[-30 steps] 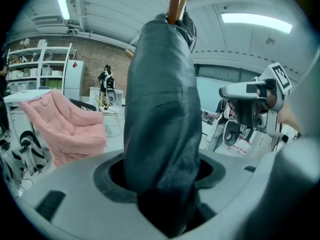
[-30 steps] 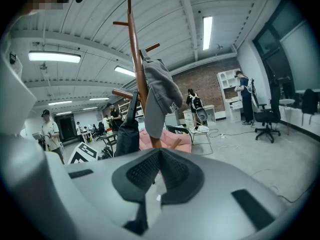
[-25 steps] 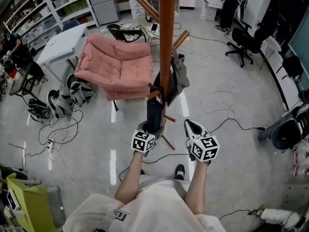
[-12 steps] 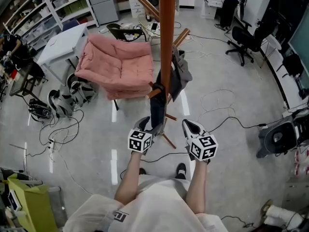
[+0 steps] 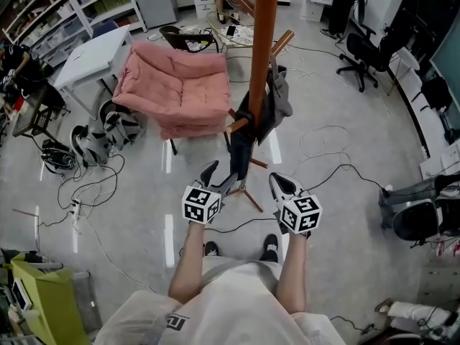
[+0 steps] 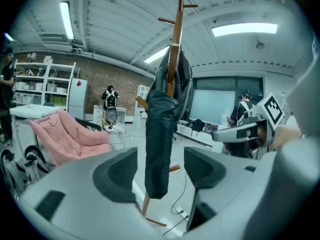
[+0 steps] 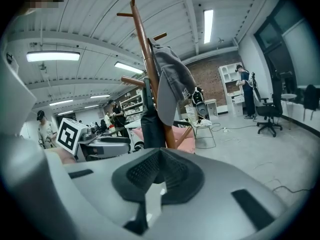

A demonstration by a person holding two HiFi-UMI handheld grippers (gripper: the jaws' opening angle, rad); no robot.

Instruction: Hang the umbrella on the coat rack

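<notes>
While the umbrella (image 6: 160, 144) hangs on the coat rack (image 5: 262, 56) just ahead, left gripper (image 5: 219, 178) jaws stand apart, right gripper (image 5: 279, 185) jaws closed together, both empty.

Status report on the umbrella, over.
Left gripper open, right gripper shut, empty. Umbrella hangs on coat rack, ungripped. Grey garment beside it.

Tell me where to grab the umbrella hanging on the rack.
Grip the umbrella by its lower half: it hangs straight and narrow on the near side of the coat rack. Come in level from the person's side with the open left hand-held gripper, whose jaws frame it.
</notes>
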